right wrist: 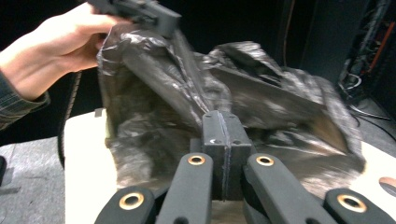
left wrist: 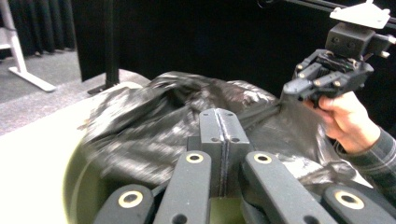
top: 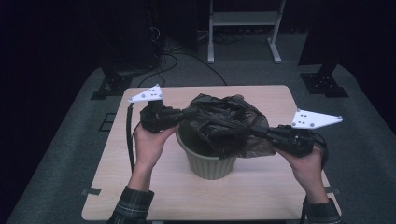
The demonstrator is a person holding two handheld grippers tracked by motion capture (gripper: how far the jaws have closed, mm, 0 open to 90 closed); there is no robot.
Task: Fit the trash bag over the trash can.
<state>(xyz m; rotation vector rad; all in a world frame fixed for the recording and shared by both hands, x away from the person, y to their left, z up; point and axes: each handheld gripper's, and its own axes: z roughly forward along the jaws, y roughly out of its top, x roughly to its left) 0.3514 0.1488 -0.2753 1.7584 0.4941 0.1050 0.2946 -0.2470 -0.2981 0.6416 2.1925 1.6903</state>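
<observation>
Both claws, left (top: 187,113) and right (top: 261,132), clamp black bag (top: 224,121) over green bin (top: 210,163).

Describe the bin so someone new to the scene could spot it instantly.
Start at the light wooden table; near its middle stands a pale green ribbed bin, round and tapering downward. A crumpled black plastic bag sits in and over its mouth, stretched between the left gripper and the right gripper. It is the one green, rigid thing on the table.
</observation>
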